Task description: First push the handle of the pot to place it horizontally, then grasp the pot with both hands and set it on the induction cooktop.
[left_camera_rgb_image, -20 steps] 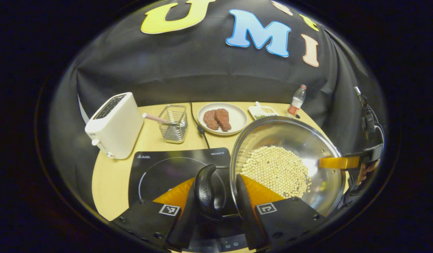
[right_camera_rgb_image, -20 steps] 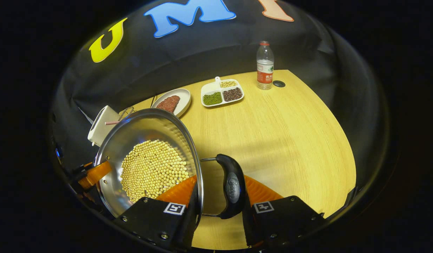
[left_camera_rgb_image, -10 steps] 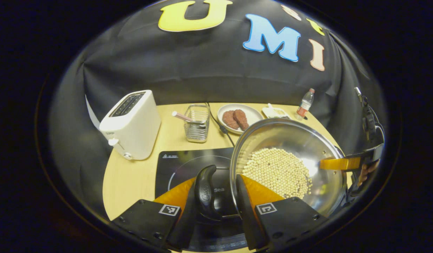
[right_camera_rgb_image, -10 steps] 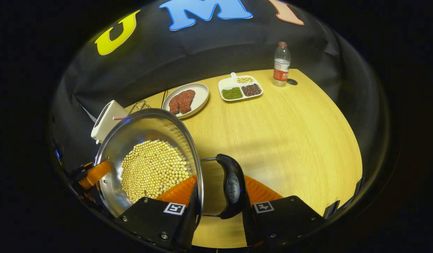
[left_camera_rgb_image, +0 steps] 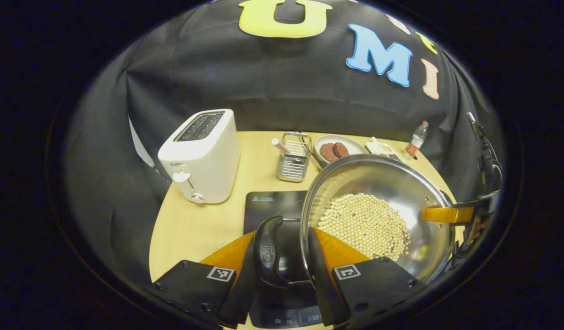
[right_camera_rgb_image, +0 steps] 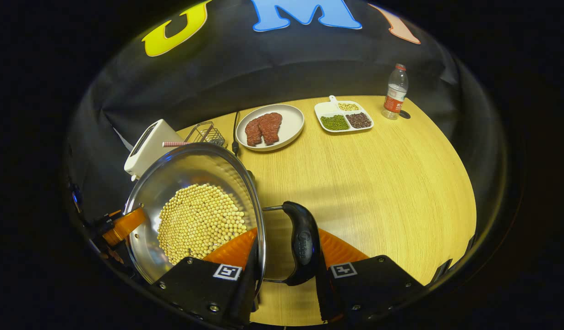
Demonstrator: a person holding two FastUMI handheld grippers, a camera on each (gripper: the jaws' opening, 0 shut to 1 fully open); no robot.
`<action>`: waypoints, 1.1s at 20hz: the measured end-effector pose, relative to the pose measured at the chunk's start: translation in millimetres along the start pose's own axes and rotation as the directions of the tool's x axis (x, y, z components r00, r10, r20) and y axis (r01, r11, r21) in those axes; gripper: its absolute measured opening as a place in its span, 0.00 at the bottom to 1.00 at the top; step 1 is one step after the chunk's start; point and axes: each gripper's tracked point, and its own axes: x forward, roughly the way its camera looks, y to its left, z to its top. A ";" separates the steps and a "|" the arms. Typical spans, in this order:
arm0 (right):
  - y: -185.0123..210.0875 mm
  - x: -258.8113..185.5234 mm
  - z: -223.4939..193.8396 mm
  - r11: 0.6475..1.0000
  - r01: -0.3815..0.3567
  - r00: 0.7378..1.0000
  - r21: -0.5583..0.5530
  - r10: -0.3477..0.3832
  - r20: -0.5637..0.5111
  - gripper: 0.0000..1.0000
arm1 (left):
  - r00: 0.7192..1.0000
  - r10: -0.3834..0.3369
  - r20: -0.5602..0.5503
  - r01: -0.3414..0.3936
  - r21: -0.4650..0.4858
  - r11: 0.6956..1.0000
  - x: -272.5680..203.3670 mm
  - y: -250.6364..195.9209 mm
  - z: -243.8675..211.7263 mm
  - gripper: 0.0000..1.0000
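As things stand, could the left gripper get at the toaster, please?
Probably not: the left gripper is shut on the pot handle, helping carry the pot of beans. The toaster stands unobstructed across the table, but reaching it means letting go first.

**Where everything sits on the table**

In the left gripper view we see the pot (left_camera_rgb_image: 378,215) at centre right of the frame, with beans (left_camera_rgb_image: 364,224) lying in it. Its near handle (left_camera_rgb_image: 268,252) sits between the left gripper (left_camera_rgb_image: 282,270) fingers at the bottom. The induction cooktop (left_camera_rgb_image: 272,206) lies below and left of the pot, partly behind it. The toaster (left_camera_rgb_image: 201,156) stands at left; the wire basket (left_camera_rgb_image: 294,157) is right of it. Behind the pot are the plate (left_camera_rgb_image: 339,144), the divided dish (left_camera_rgb_image: 382,149) and the bottle (left_camera_rgb_image: 415,140). The right gripper (left_camera_rgb_image: 451,214) is at the pot's far rim, at the right edge.

In the right gripper view we find the pot (right_camera_rgb_image: 194,206) at lower left and the table (right_camera_rgb_image: 378,183) to its right.
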 end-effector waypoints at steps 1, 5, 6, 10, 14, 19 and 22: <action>4.8 2.1 0.7 1.000 -0.002 1.000 -0.002 0.002 0.001 0.56 | 1.000 0.001 -0.003 -0.001 0.000 1.000 -0.3 0.7 -0.4 0.61; 3.2 0.2 1.6 1.000 -0.004 1.000 -0.008 0.004 -0.001 0.56 | 1.000 0.000 -0.006 0.000 0.000 1.000 1.5 0.2 -1.3 0.64; 7.1 2.8 1.1 1.000 -0.004 1.000 -0.009 0.004 -0.004 0.56 | 1.000 0.000 -0.006 0.000 0.001 1.000 1.2 0.0 -1.2 0.64; 19.5 12.3 3.2 1.000 -0.008 1.000 -0.005 0.008 -0.012 0.55 | 1.000 0.004 -0.009 -0.004 0.009 1.000 2.1 2.5 -0.3 0.61; 28.1 20.5 0.7 1.000 -0.014 1.000 0.002 0.014 -0.025 0.55 | 1.000 0.006 -0.016 -0.006 0.008 1.000 1.4 1.9 -1.2 0.61; 37.0 29.7 -3.7 1.000 -0.021 0.999 0.011 0.021 -0.033 0.56 | 1.000 0.004 -0.010 -0.004 0.005 1.000 5.1 -0.4 -0.5 0.61; 40.5 34.5 -7.2 1.000 -0.015 0.999 0.015 0.015 -0.038 0.56 | 1.000 0.001 -0.018 -0.001 0.002 1.000 5.5 0.4 -2.0 0.64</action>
